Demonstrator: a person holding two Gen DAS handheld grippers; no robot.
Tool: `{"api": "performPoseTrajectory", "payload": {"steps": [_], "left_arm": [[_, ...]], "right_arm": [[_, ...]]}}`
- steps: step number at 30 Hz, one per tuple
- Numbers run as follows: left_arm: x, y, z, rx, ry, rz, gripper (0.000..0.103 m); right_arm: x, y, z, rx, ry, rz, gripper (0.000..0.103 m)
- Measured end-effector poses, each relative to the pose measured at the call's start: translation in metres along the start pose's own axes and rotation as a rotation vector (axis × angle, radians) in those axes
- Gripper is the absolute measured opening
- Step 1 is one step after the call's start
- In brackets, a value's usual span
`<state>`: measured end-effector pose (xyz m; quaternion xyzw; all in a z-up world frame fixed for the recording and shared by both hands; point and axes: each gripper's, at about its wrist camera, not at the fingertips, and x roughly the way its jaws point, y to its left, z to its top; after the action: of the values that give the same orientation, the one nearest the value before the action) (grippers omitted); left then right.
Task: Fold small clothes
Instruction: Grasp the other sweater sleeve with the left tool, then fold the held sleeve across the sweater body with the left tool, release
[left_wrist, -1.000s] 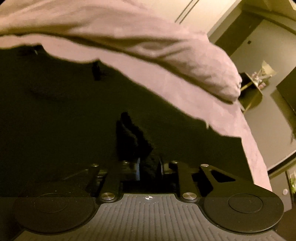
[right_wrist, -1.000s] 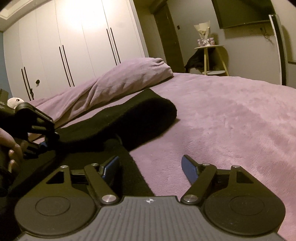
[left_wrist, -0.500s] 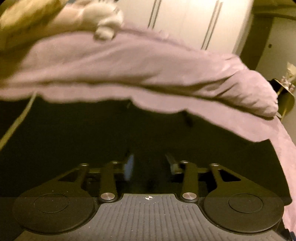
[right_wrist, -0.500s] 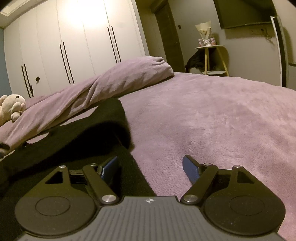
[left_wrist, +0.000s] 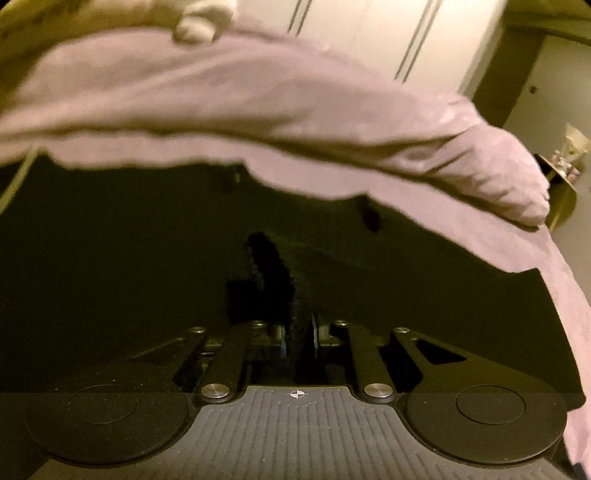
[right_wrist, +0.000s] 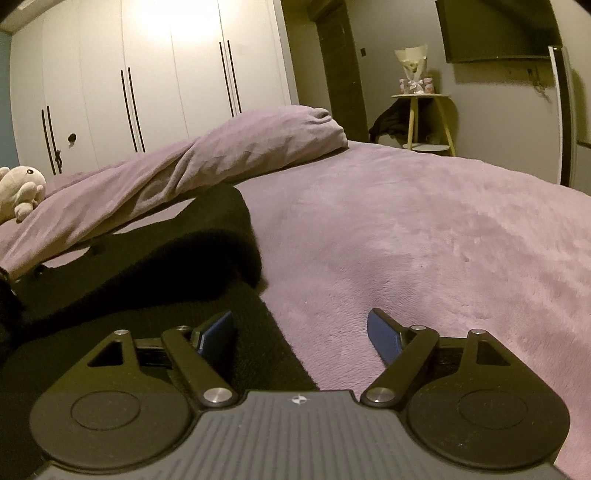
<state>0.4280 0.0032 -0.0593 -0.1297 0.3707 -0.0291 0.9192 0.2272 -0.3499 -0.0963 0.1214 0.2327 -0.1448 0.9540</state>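
Your left claw is pinched tight on a raised ridge of the black garment, with the dark cloth standing up between its two fingers. The rest of that garment spreads flat across the bed in front of it, reaching up to the long rolled purple blanket that lies along the far side.

Your right claw stands wide and its jaws are opening; nothing is pressed between the pads. Its left finger hovers over the near edge of the black garment, while its right finger sits above bare purple bedcover. From this side you can see one part of the garment folded back over itself into a thick dark hump, with its rounded end resting on the cover near the rolled blanket.

A small pale stuffed toy sits on the blanket at the far left. Behind the bed stand white wardrobe doors, and a round side table is by the wall.
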Motion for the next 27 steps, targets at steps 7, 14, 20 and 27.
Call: {"api": "performPoseTrajectory", "payload": {"steps": [7, 14, 20, 27], "left_arm": [[-0.019, 0.037, 0.008, 0.044, -0.019, 0.137, 0.042], [-0.101, 0.163, -0.003, -0.201, -0.14, 0.2, 0.076], [-0.141, 0.309, -0.008, -0.495, -0.212, 0.375, 0.071], [-0.128, 0.416, 0.008, -0.719, -0.283, 0.325, 0.074]], "right_arm": [[0.002, 0.006, -0.001, -0.045, 0.01, -0.032, 0.081], [0.002, 0.007, -0.001, -0.071, 0.018, -0.046, 0.083], [0.004, 0.012, -0.001, -0.103, 0.025, -0.066, 0.085], [0.005, 0.016, -0.002, -0.13, 0.027, -0.087, 0.085]]}}
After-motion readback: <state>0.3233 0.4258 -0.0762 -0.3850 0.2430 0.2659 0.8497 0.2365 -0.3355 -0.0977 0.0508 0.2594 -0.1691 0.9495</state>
